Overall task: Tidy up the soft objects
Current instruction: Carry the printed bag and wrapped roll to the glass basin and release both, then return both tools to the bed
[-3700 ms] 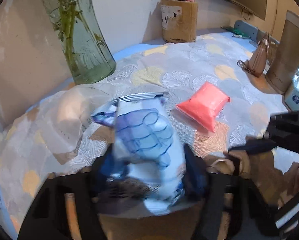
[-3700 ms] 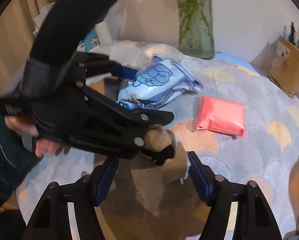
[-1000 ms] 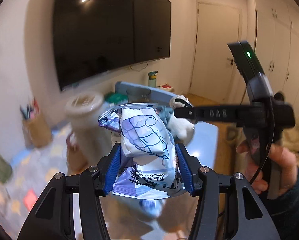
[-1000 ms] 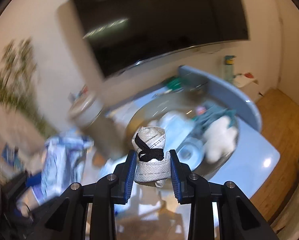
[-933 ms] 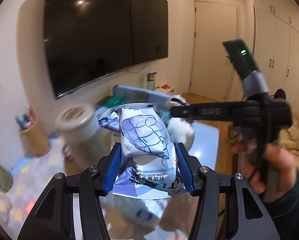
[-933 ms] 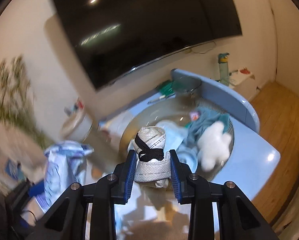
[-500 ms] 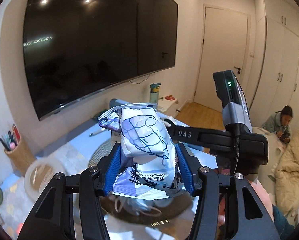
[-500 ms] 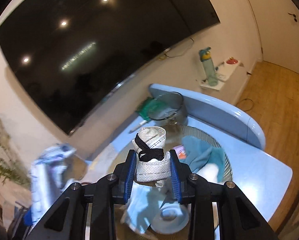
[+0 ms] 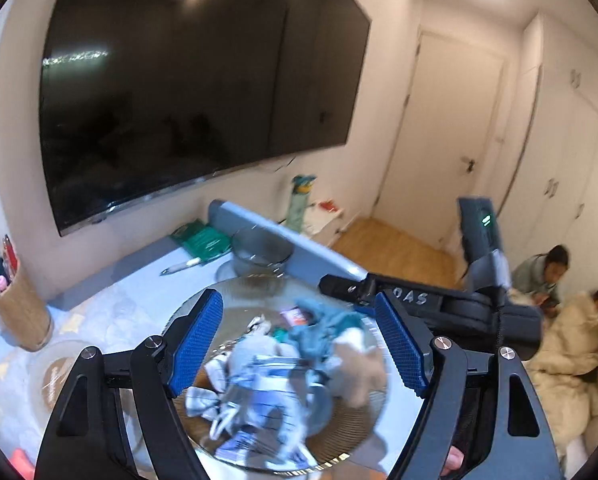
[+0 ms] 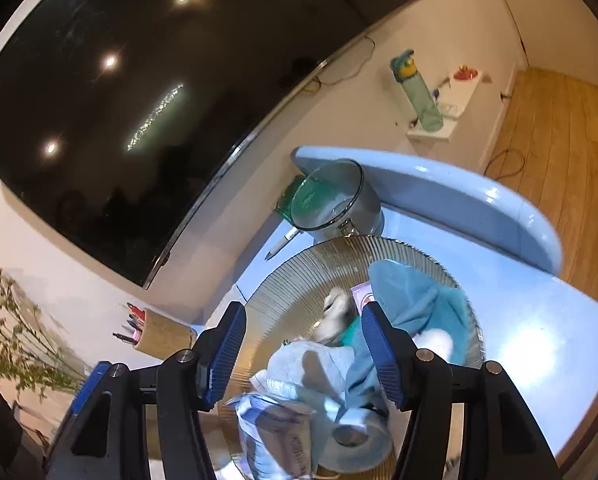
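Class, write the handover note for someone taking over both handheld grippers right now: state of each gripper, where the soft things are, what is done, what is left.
Left gripper: jaws opening, nothing between them, above the ribbed glass bowl.
Right gripper: jaws opening, nothing held, above the same bowl.
Soft things: blue-and-white packet, teal cloth, pale cloths and a white plush piece lie heaped in the bowl. The small rolled bundle is blurred in the pile.
Done: both loads are in the bowl.
Left: a pink item shows at the left wrist view's lower edge; probably fetch it next.

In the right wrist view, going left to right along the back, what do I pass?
Plant stems → pen holder → glass pot → water bottle → wooden floor.
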`<move>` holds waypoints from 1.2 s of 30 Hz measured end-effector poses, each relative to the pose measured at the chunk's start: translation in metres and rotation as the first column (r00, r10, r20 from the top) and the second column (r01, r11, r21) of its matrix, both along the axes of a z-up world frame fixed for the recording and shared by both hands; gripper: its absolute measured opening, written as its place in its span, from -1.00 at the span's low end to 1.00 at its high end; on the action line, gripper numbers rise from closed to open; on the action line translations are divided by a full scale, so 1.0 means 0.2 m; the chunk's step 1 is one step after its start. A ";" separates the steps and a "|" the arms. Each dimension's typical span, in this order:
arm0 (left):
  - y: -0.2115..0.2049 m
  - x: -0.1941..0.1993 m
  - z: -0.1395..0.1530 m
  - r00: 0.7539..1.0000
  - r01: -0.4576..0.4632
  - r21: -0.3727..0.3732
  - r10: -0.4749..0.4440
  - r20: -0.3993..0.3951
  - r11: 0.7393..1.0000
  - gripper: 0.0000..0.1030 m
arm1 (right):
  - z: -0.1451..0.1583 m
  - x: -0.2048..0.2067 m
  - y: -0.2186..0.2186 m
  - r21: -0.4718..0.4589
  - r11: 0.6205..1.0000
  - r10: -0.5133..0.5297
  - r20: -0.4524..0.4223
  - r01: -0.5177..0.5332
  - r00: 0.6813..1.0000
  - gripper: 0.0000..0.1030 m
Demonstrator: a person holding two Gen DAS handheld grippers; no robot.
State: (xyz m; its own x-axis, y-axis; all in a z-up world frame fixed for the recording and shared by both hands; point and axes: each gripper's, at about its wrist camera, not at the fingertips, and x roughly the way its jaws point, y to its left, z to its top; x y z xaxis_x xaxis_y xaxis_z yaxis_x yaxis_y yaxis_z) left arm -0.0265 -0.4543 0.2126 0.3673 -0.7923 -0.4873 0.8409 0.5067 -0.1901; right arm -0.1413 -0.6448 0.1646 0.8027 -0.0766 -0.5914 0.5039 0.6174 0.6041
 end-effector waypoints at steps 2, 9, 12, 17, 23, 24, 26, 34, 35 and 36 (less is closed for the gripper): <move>0.07 -0.05 0.06 1.000 0.014 -0.020 -0.014 0.015 1.000 0.50 | 0.04 -0.05 0.05 -0.014 1.000 0.006 0.021 -0.006 1.000 0.14; 0.48 -0.17 0.24 0.996 0.001 -0.059 0.004 0.090 0.998 0.50 | 0.17 -0.19 0.32 -0.122 0.990 0.078 0.046 -0.072 0.996 0.17; 0.69 -0.18 0.29 0.994 -0.049 -0.058 0.054 0.095 0.997 0.50 | 0.23 -0.23 0.48 -0.162 0.979 0.136 0.060 -0.124 0.989 0.20; 1.07 -0.18 0.38 0.976 -0.137 -0.011 0.137 0.166 0.991 0.50 | 0.28 -0.25 0.79 -0.257 0.929 0.287 0.043 -0.267 0.957 0.22; 1.68 -0.16 0.46 0.862 -0.433 -0.071 0.436 0.260 0.899 0.75 | 0.35 -0.22 1.28 -0.413 0.794 0.499 0.027 -0.445 0.866 0.72; 1.76 -0.15 0.44 0.849 -0.462 -0.089 0.469 0.245 0.883 0.80 | 0.34 -0.18 1.37 -0.412 0.777 0.536 0.034 -0.477 0.844 0.73; 1.93 -0.12 0.35 0.826 -0.521 -0.115 0.533 0.184 0.846 0.85 | 0.30 -0.07 1.53 -0.378 0.746 0.602 0.030 -0.548 0.798 0.73; 2.46 0.13 -0.41 0.656 -0.753 0.015 0.752 -0.069 0.658 0.84 | -0.22 0.47 2.08 -0.284 0.660 0.667 -0.203 -0.695 0.716 0.73; 2.48 0.16 -0.49 0.651 -0.753 0.046 0.754 -0.089 0.656 0.84 | -0.30 0.52 2.12 -0.292 0.656 0.657 -0.234 -0.697 0.716 0.73; 2.49 0.19 -0.57 0.649 -0.751 0.070 0.754 -0.101 0.656 0.84 | -0.34 0.53 2.14 -0.300 0.653 0.650 -0.247 -0.695 0.718 0.73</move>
